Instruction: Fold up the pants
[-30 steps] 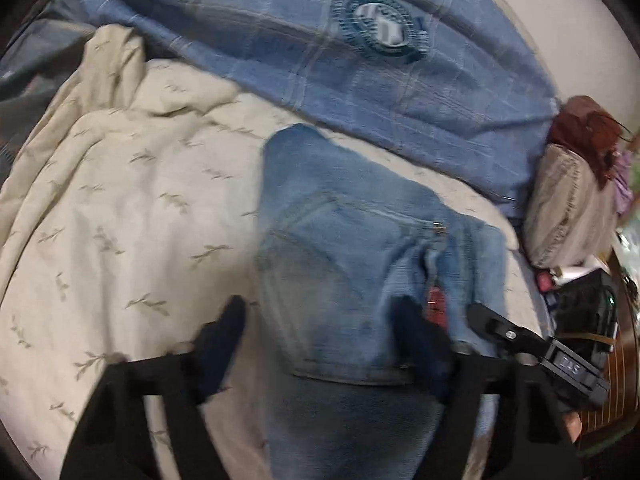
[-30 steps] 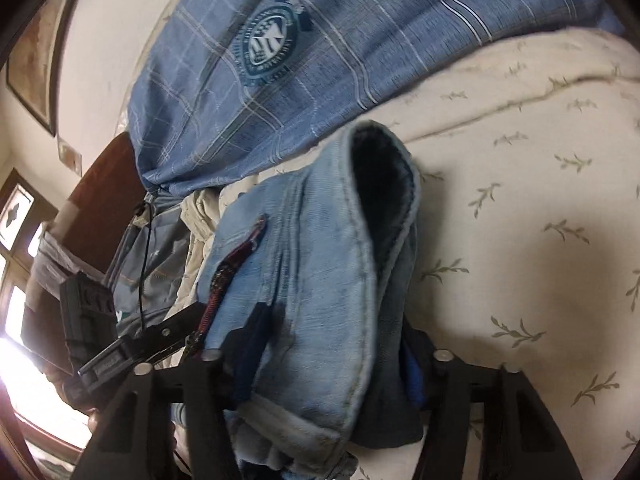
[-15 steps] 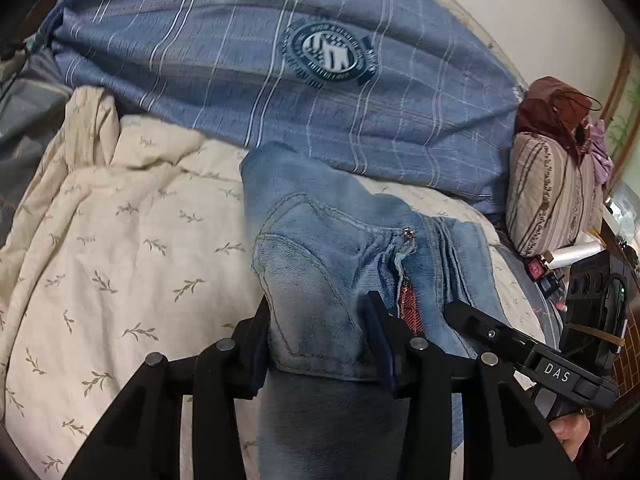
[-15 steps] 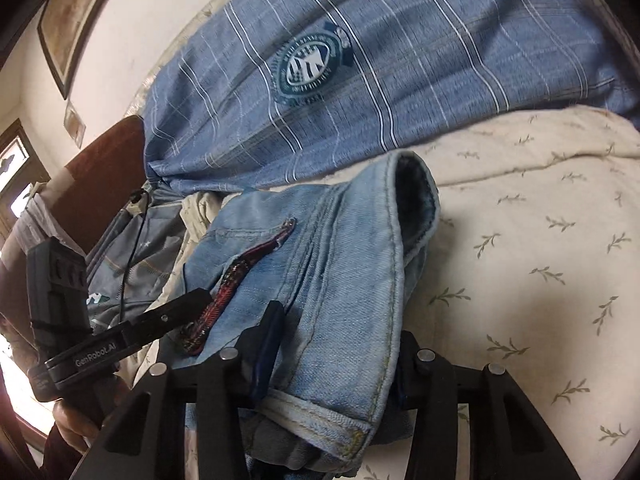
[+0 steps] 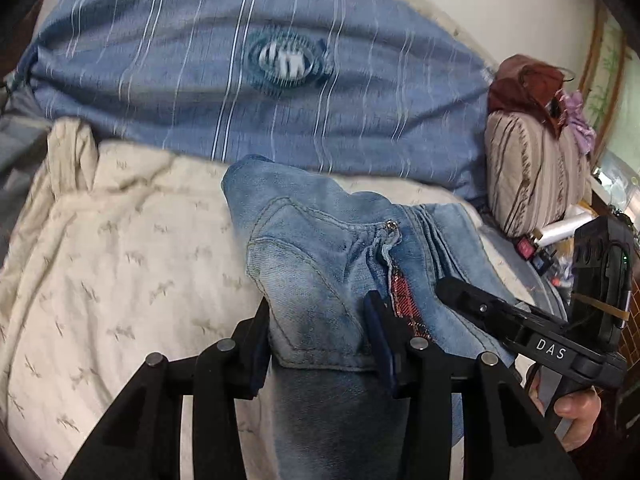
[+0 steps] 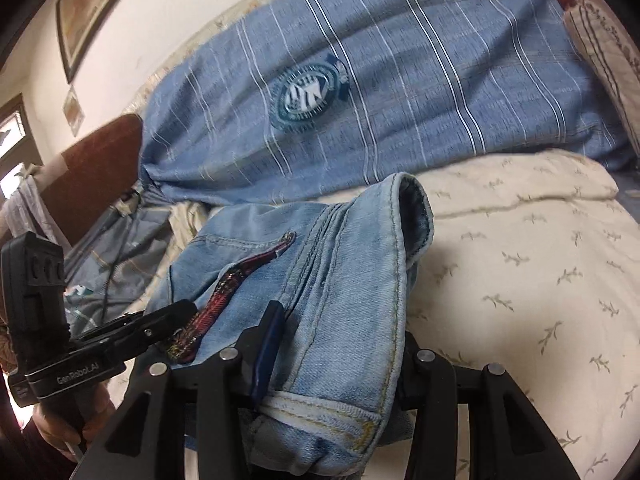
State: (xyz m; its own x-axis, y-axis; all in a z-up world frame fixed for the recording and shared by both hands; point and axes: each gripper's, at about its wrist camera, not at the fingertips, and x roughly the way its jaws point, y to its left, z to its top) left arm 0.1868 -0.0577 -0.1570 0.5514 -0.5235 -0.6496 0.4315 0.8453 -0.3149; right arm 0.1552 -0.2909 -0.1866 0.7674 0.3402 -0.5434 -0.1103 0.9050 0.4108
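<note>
The light blue jeans (image 5: 320, 264) lie folded in a bundle on the cream leaf-print quilt (image 5: 120, 260), with a red plaid lining strip showing at the fly. My left gripper (image 5: 320, 344) is shut on the near left end of the bundle. My right gripper (image 6: 336, 364) is shut on the jeans (image 6: 340, 280) at their near right end, by the folded waistband. Each gripper appears in the other's view: the right one (image 5: 520, 328) beside the jeans on the right, the left one (image 6: 120, 340) on the left.
A blue striped cover with a round emblem (image 5: 260, 72) lies behind the jeans. A striped cushion with red cloth on it (image 5: 532, 168) stands at the right, with small items beyond. A brown headboard (image 6: 100, 156) and grey cloth (image 6: 112, 256) are at the left.
Both grippers closed from open onto the jeans and have lifted and pulled the bundle nearer; the views have tilted up toward the blue cover.
</note>
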